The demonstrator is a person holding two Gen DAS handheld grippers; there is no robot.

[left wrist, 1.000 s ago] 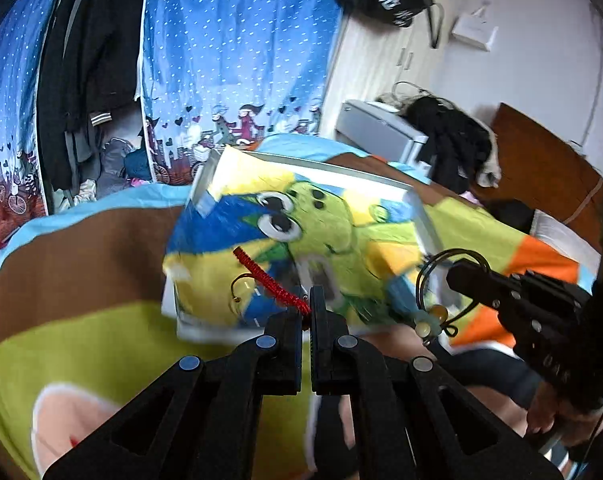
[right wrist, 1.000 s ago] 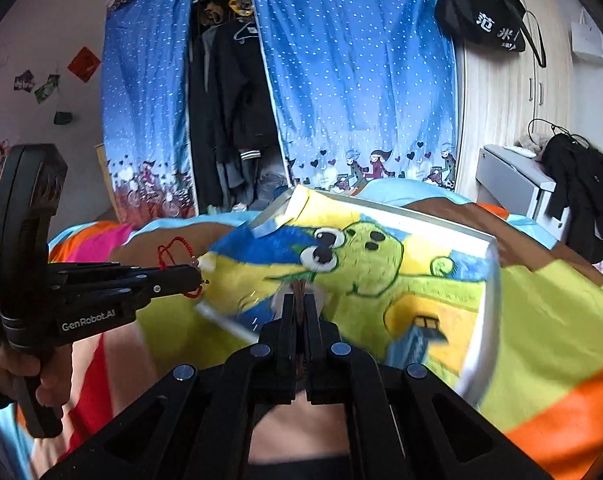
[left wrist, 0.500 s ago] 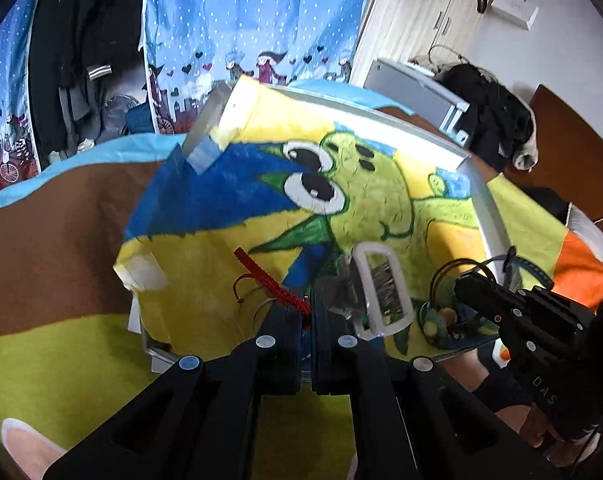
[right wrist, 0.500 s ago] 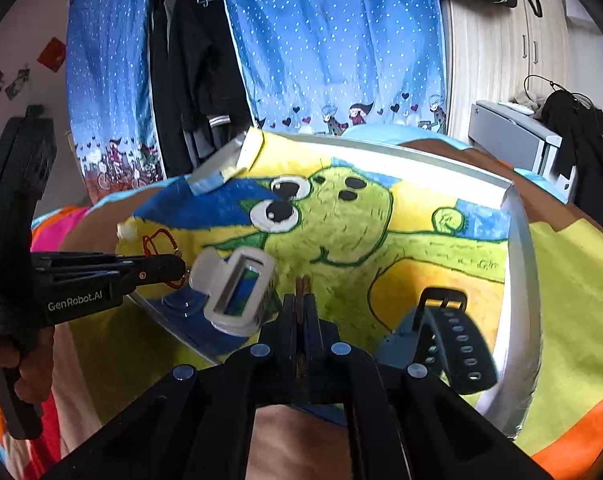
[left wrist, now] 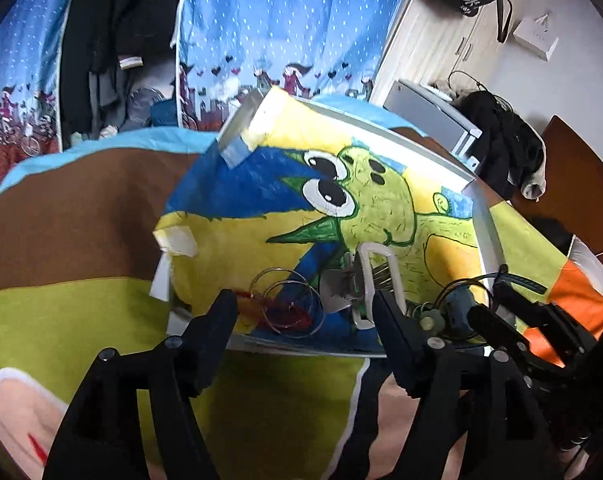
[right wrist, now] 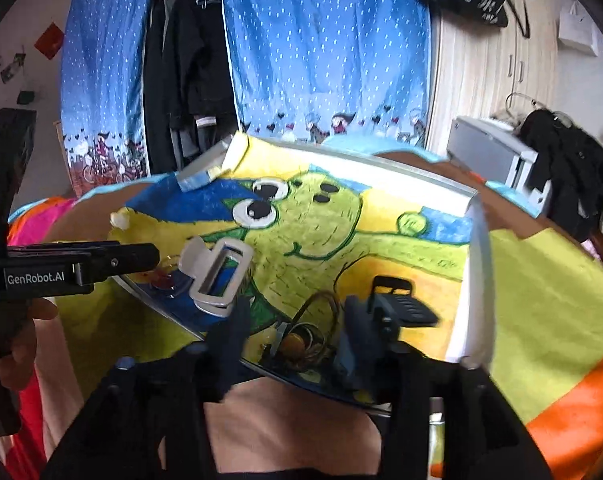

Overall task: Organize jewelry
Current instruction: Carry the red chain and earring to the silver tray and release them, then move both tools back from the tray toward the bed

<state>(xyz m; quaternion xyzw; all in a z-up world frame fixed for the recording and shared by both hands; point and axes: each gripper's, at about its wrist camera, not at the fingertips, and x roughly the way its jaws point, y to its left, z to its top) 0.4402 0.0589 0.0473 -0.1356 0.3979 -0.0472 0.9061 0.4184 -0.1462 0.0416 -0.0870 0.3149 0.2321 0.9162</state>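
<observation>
Bright bedspread point(left wrist: 81, 320); blue dotted curtain point(left wrist: 285, 12)

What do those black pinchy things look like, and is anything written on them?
Both are matte black plastic. The left gripper has angular jaws with small round grey studs. Seen from the right wrist, its side bears white "GenRobot.AI" lettering. The right gripper looks the same.

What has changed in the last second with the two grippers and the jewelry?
Both opened. The left hand-held gripper let go of the red cord, which now lies in the tray with the wire hoops. The right hand-held gripper released the dark cord with beads near the black strap. The gray hair clip stayed in the tray.
</observation>
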